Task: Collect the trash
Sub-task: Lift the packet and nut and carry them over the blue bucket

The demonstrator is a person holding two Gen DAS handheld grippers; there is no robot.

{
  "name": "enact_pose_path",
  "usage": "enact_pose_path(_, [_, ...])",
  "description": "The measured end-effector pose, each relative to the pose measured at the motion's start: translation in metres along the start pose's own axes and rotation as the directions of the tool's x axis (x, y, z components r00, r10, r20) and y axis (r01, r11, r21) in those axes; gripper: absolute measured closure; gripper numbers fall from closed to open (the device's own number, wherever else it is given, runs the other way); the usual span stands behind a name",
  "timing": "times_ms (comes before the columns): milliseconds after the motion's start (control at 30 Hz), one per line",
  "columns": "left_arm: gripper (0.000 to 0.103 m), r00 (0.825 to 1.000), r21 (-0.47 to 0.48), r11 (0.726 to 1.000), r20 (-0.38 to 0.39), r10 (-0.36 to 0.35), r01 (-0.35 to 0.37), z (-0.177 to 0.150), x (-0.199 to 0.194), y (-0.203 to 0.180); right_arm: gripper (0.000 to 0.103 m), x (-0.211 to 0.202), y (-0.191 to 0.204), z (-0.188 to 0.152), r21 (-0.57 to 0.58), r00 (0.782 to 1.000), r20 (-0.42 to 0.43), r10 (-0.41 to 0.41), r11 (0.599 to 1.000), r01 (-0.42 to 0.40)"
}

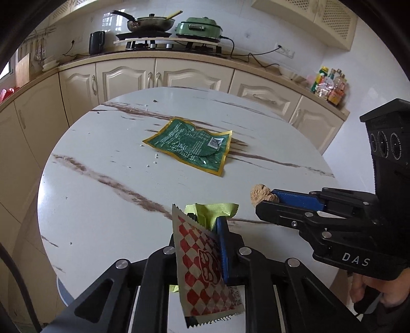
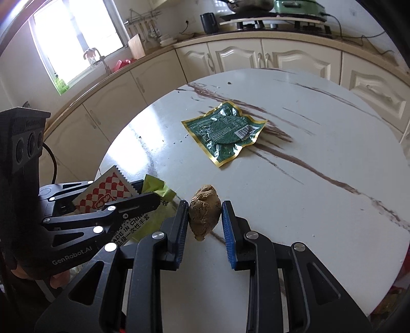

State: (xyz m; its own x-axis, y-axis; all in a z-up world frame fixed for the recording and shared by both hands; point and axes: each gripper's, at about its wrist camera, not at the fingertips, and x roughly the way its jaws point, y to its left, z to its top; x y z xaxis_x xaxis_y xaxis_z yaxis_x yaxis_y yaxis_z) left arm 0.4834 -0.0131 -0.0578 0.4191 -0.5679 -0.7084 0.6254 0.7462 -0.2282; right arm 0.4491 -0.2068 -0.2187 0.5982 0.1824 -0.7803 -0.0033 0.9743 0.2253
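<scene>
- Trash, item one: a red-and-white checkered wrapper [image 1: 202, 266] and a light green wrapper [image 1: 212, 211] are pinched together between the pads of the left gripper [image 1: 205, 228], held clear above the near part of the table [image 1: 102, 205].
- Left gripper fingers: pressed nearly together on the two wrappers; the checkered one hangs down across the linkage, the green one sticks out past the fingertips.
- Trash, item two: a brown crumpled lump [image 2: 204, 211] sits between the blue pads of the right gripper [image 2: 205, 220]. The left pad touches it; the right pad appears to touch as well, and the lump looks lifted off the tabletop.
- Trash, item three: a dark green foil packet [image 1: 191, 144] with gold edging lies flat near the middle of the table, barcode side up, well apart from both grippers.
- Small white crumbs [image 1: 155, 158] are scattered just beside the packet.
- A hand [image 1: 371, 292] is visible on the right gripper's handle.
- Background: cream cabinets [image 1: 164, 76], a counter with a frying pan [image 1: 151, 23] and a green cooker [image 1: 200, 27].
</scene>
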Motion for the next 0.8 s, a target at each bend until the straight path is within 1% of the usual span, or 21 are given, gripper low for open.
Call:
enact_pose_path(133, [0.093, 0.999, -0.023, 1.000, 0.043, -0.019, 0.020, -0.006, -0.024, 0.003, 0.078, -0.014, 0.000, -0.004, 0.017, 0.999, 0.033, -0.024, 1.000, 0.024])
enact_pose_path(233, [0.093, 0.995, -0.052, 0.996, 0.066, -0.073, 0.077, -0.011, -0.035, 0.006, 0.078, -0.022, 0.001, -0.005, 0.031, 0.998, 0.048, -0.040, 0.999, 0.038])
enact_pose_path(267, [0.093, 0.995, -0.056, 0.995, 0.067, -0.075, 0.079, -0.013, -0.034, 0.006, 0.078, -0.023, 0.002, -0.006, 0.034, 0.998, 0.048, -0.047, 0.998, 0.046])
enact_pose_path(333, [0.092, 0.996, -0.073, 0.995, 0.053, -0.069, 0.073, -0.018, -0.032, 0.009, 0.078, -0.025, 0.003, -0.008, 0.040, 0.998, 0.047, -0.049, 0.998, 0.048])
enact_pose_path(400, [0.089, 0.998, -0.087, 0.995, 0.050, -0.042, 0.046, -0.023, -0.029, 0.010, 0.078, -0.026, 0.006, -0.012, 0.042, 0.998, 0.043, -0.054, 0.998, 0.052])
enact_pose_path(433, [0.088, 0.998, -0.098, 0.994, 0.040, -0.039, 0.043, -0.027, -0.028, 0.012, 0.078, -0.026, 0.007, -0.013, 0.044, 0.998, 0.044, -0.051, 0.998, 0.049])
enact_pose_path(500, [0.082, 0.998, -0.120, 0.991, 0.032, -0.048, 0.052, -0.032, -0.026, 0.014, 0.078, -0.027, 0.010, -0.017, 0.043, 0.998, 0.043, -0.047, 0.998, 0.045])
enact_pose_path(567, [0.081, 0.999, -0.122, 0.992, 0.044, -0.030, 0.035, -0.035, -0.024, 0.014, 0.078, -0.027, 0.012, -0.021, 0.045, 0.998, 0.046, -0.046, 0.998, 0.043])
enact_pose_path(633, [0.081, 0.998, -0.130, 0.992, 0.061, 0.010, -0.002, -0.038, -0.024, 0.015, 0.078, -0.026, 0.012, -0.022, 0.049, 0.998, 0.045, -0.042, 0.998, 0.040])
enact_pose_path(667, [0.083, 0.997, -0.135, 0.991, 0.083, 0.000, 0.011, -0.040, -0.026, 0.017, 0.078, -0.027, 0.012, -0.023, 0.048, 0.998, 0.049, -0.044, 0.998, 0.042])
enact_pose_path(700, [0.084, 0.995, -0.144, 0.990, 0.105, 0.001, 0.014, -0.041, -0.029, 0.018, 0.078, -0.027, 0.011, -0.024, 0.049, 0.998, 0.049, -0.045, 0.998, 0.042])
enact_pose_path(767, [0.087, 0.991, -0.147, 0.989, 0.135, 0.020, 0.000, -0.042, -0.029, 0.020, 0.078, -0.027, 0.008, -0.024, 0.054, 0.998, 0.055, -0.043, 0.998, 0.040])
enact_pose_path(800, [0.087, 0.990, -0.145, 0.989, 0.140, 0.020, 0.001, -0.043, -0.028, 0.021, 0.078, -0.027, 0.007, -0.024, 0.057, 0.997, 0.057, -0.044, 0.998, 0.040])
